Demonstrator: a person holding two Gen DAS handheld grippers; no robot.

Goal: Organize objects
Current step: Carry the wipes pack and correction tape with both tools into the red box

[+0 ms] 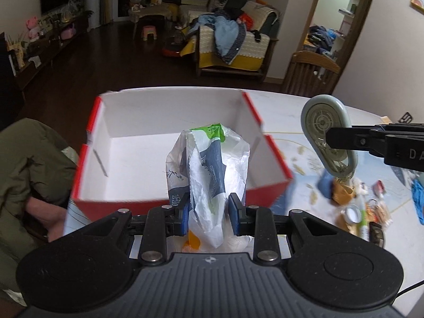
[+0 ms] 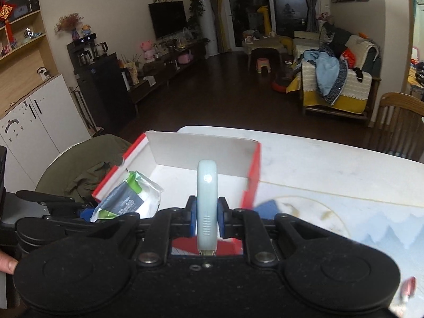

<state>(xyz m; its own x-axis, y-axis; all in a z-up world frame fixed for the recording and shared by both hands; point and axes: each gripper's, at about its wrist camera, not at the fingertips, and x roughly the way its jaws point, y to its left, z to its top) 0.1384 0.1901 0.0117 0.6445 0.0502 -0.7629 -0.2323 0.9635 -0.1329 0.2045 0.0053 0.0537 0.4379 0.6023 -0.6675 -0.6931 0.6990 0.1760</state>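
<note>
Above the near red wall of an open box [image 1: 164, 143], the left gripper [image 1: 208, 213] is clenched on a crinkled plastic packet [image 1: 209, 169]. That packet is white with a dark blue band of lettering and a green patch at its top; its film is creased and partly see-through. It stands upright between the blue pads [image 1: 234, 213], long axis running away from the camera, green end toward the box's far wall. In the right wrist view the same packet [image 2: 129, 198] lies tilted over the box's left red wall.

To the right, the right gripper [image 1: 330, 137] is clamped tight on a pale grey-green correction tape dispenser [image 1: 327, 137], an elongated oval with a clear side showing a spoked wheel inside. Its long axis is steeply tilted, rounded end up, narrower tip down toward the table. From the right wrist camera the dispenser [image 2: 208, 201] is seen edge-on, a narrow ribbed band upright between the pads, in front of the box interior [image 2: 185, 177].

Box walls are red outside and white inside, and its floor looks bare. It sits on a pale table [image 1: 291, 106] with a blue printed cover. Small clutter [image 1: 365, 201] lies at the table's right, blurred. An olive-green garment [image 1: 29, 164] lies beside the box's left wall.
</note>
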